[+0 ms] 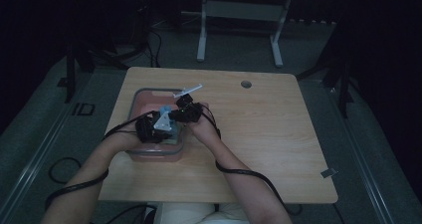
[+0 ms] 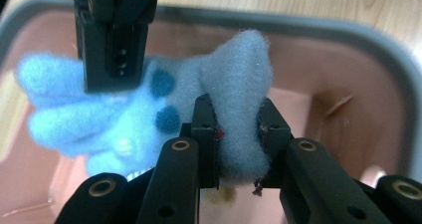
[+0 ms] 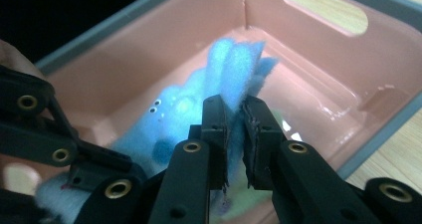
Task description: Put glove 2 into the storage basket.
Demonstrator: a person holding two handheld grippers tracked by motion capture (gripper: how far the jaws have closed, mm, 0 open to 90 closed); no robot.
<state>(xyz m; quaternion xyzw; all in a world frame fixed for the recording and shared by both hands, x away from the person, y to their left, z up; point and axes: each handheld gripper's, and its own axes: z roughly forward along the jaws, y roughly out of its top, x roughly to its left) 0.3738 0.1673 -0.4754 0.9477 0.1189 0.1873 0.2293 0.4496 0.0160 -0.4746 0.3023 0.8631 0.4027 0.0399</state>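
Note:
A fuzzy blue soft toy with dark blue spots hangs over a pink bin that has a grey rim. My left gripper is shut on the toy's pale blue end, which is pinched between its pads. My right gripper is shut on the brighter blue fringed end. In the left gripper view the right gripper comes down from the top left onto the toy. The toy's small eyes face the right gripper's camera, above the bin's floor.
The bin stands on the left part of a wooden table with a round cable hole at the back. A pale green thing lies low in the bin. Cables trail from both grippers over the table's near edge. A grey desk frame stands behind.

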